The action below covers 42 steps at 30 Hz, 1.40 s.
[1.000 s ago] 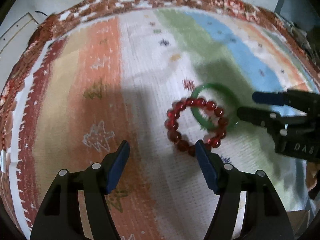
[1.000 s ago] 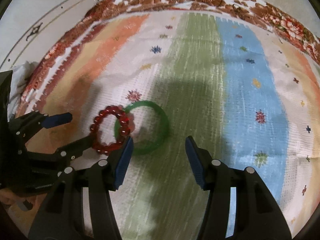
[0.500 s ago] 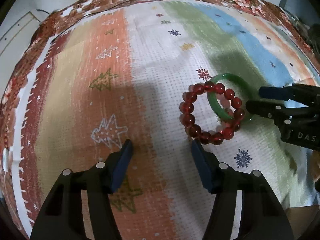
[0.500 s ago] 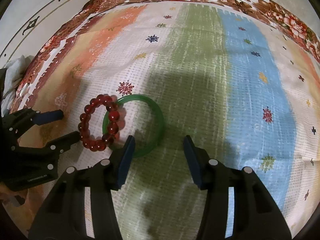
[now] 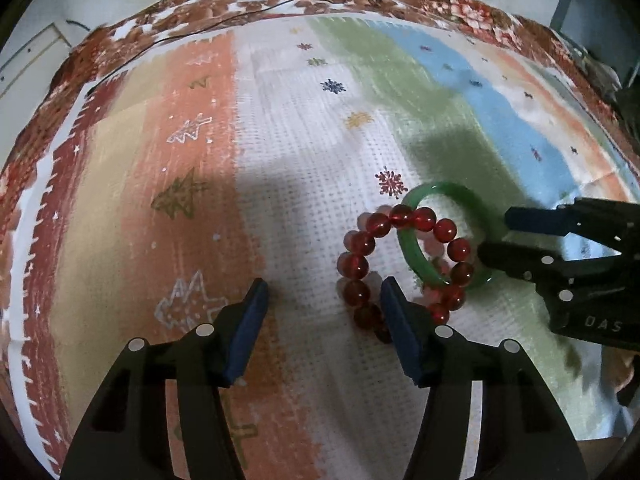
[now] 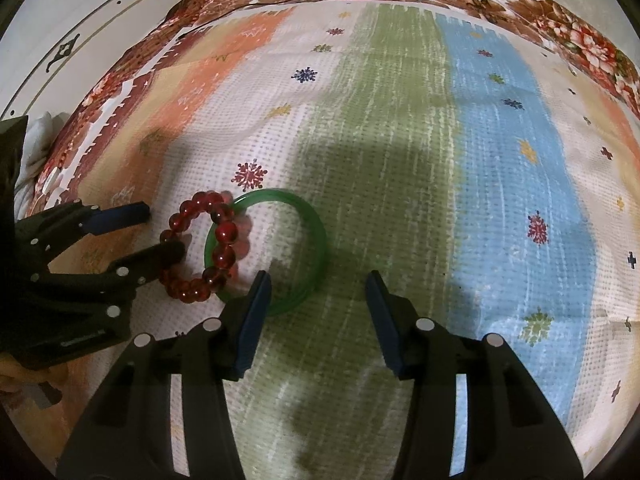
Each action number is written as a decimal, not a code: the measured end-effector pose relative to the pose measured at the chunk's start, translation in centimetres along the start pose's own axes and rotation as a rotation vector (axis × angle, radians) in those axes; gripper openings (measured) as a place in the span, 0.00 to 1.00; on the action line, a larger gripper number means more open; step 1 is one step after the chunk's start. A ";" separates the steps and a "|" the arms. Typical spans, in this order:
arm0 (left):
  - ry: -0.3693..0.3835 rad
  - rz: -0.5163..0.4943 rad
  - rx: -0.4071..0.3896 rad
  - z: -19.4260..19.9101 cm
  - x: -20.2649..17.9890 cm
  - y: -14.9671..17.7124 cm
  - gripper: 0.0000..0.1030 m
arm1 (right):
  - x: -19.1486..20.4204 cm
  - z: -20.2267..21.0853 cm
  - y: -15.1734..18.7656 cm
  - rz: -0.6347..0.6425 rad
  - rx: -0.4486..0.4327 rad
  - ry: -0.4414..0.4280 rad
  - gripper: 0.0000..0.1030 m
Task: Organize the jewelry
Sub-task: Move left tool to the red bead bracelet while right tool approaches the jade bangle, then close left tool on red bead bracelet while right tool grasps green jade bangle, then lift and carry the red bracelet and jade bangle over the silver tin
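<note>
Bracelets overlap on a striped cloth spread over what looks like a bed: a red bead bracelet point(image 5: 404, 268) lies partly on top of a green bangle point(image 6: 266, 252), their rings crossing.

My left gripper point(image 5: 324, 328) hangs above the cloth with its fingers part open and nothing between them. They have just been closing. The right finger's tip covers the near beads, but I cannot tell whether it touches them.

My right gripper point(image 6: 316, 312) is also part open and empty. Its left finger sits over the bangle's near rim; the opening itself shows only green stripe.

I judge the step in hand to be separating the two. To do it well, I would shift the left gripper toward the beads so one finger goes inside the loop and one outside, away from the crossing. I would then lift the beads clear before moving the bangle, since dragging could pull both along.
</note>
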<state>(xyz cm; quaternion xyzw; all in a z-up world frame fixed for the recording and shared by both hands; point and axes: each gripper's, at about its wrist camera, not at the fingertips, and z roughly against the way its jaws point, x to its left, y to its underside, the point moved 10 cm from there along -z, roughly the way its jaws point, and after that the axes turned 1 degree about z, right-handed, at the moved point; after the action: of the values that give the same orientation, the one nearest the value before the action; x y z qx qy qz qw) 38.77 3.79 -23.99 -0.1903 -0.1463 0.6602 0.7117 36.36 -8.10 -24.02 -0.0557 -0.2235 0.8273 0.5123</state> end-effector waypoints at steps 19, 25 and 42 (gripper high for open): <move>0.013 0.040 -0.067 3.3 0.5 -0.6 0.13 | 0.1 2.9 -0.1 0.043 -0.064 0.060 0.08; 0.033 0.050 -0.094 5.4 -0.2 -0.3 0.13 | 0.6 5.8 0.1 0.057 -0.127 0.092 0.09; 0.044 0.059 -0.180 13.0 -1.7 1.8 0.13 | 3.3 15.2 1.9 0.065 -0.271 0.119 0.09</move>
<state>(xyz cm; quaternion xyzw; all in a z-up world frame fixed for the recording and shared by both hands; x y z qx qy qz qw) 31.04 3.22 -13.27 -0.2722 -0.1835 0.6607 0.6750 28.36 -10.71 -10.77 -0.1806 -0.3004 0.8011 0.4852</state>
